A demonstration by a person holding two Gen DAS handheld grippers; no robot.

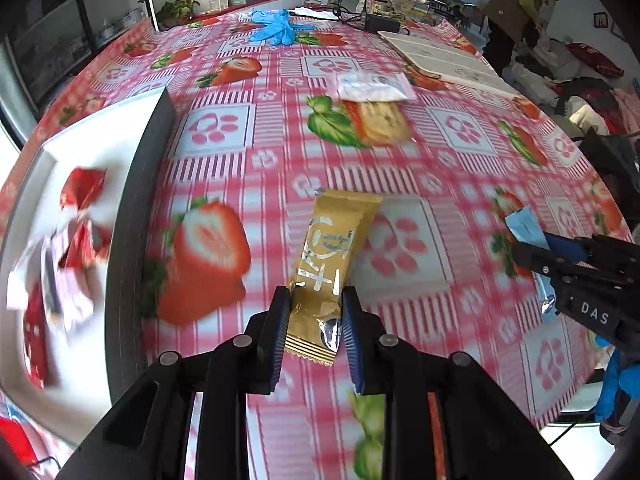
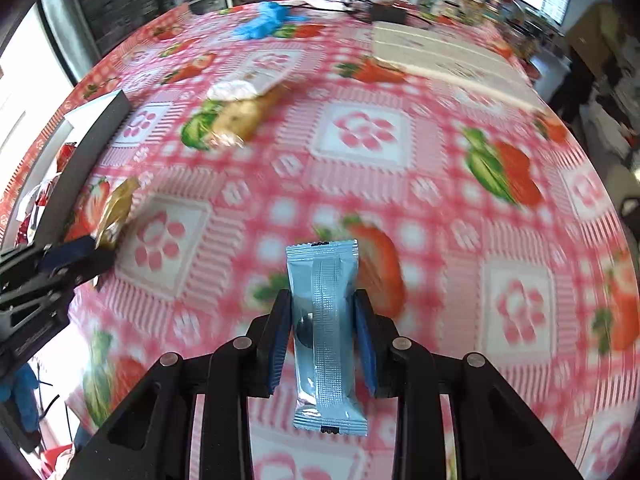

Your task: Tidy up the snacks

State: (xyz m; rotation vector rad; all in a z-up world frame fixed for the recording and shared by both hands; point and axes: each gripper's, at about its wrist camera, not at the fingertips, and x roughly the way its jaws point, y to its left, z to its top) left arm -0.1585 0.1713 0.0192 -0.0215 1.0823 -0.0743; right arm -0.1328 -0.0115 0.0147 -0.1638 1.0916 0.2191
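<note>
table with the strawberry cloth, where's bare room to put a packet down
Free: the checked cloth between the clear-wrapped biscuit pack, the flat white board and the near edge. Crowded: the dark-walled white box, full of red wrappers.

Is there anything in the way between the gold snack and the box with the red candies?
Nothing visible lies on the cloth between them. The left gripper holds the gold snack, and only bare tablecloth separates it from the box. The box's dark side wall faces the snack, so the snack would probably need to go over it.
</note>
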